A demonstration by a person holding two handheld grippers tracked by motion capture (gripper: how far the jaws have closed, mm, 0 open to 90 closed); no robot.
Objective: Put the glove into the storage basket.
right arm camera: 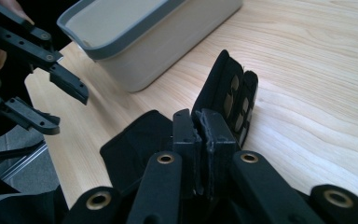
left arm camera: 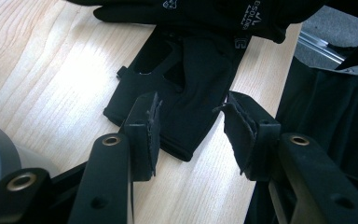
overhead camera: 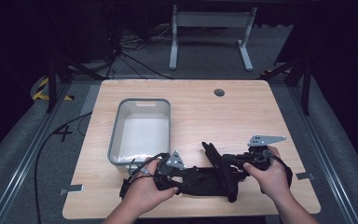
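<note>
A grey bin stands on the left half of the wooden table, and the inside of it shows a pale bare floor with nothing lying in it. Just in front of the bin, near the person's edge of the table, lie black gloves: one flat and spread along the table edge, the other raised at an angle with its fingers pointing away from the person. The right gripper has its jaws pressed together on the raised glove, pinching it near the fingers; in the right gripper view the pale patches on the glove's fingers stand up just beyond the jaw tips, with the bin behind them. The left gripper hangs over the flat glove with its jaws spread apart, one on each side of the glove's cuff, and whether they touch the fabric cannot be told. In the high view the left gripper sits close to the bin's near corner, while the right hand holds its gripper over the table's right half.
</note>
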